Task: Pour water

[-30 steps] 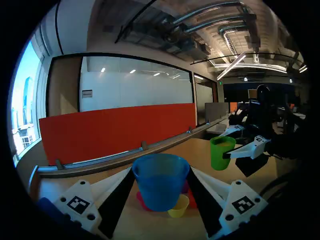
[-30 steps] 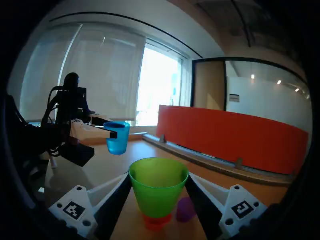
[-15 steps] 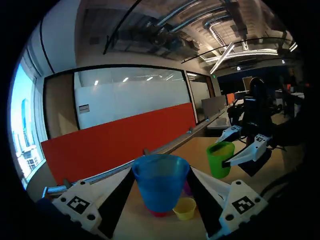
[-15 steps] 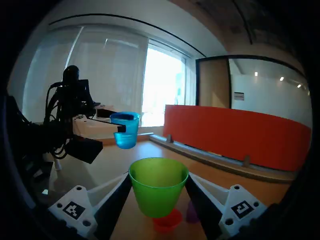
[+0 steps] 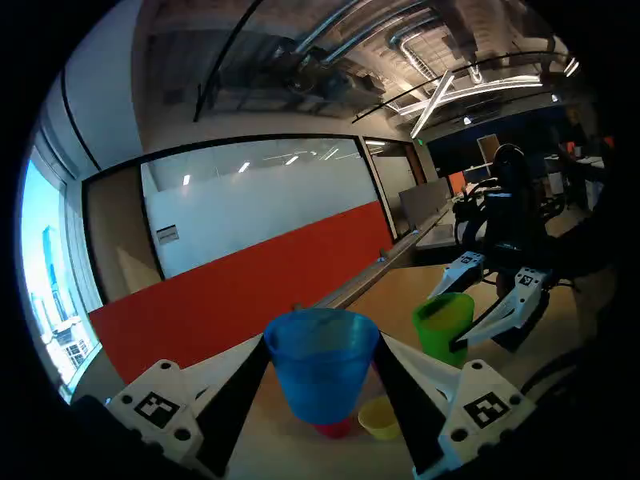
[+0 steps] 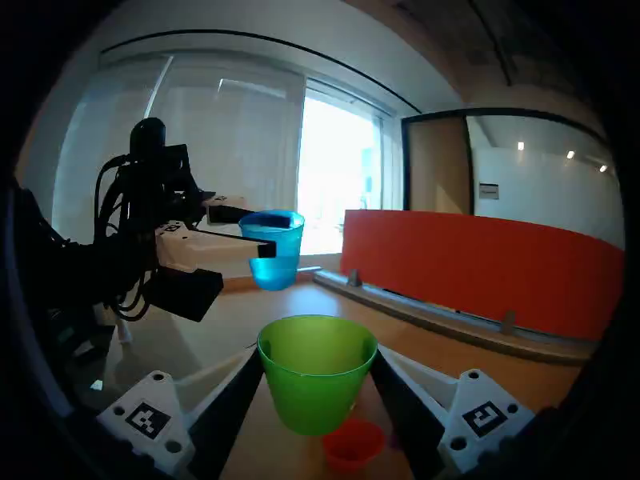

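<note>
In the left gripper view my left gripper [image 5: 321, 376] is shut on an upright blue cup [image 5: 321, 362], held above the wooden table [image 5: 396, 292]. To its right in that view, the right gripper [image 5: 472, 312] holds a green cup [image 5: 442, 322]. The right gripper view shows my right gripper [image 6: 317, 382] shut on the upright green cup [image 6: 317, 370]. Up and to the left there, the left gripper [image 6: 240, 240] carries the blue cup [image 6: 274, 248] higher than the green one. The two cups are apart.
Small cups stand on the table below: a red one [image 5: 336, 427] [image 6: 353, 444] and a yellow one [image 5: 379, 417]. An orange partition [image 5: 240, 296] [image 6: 488, 268] runs along the table's far edge. A bright window [image 6: 336, 184] lies behind the left gripper.
Both grippers have risen with their cups. The blue cup has come closer to the green one and now sits higher in the right gripper view.
</note>
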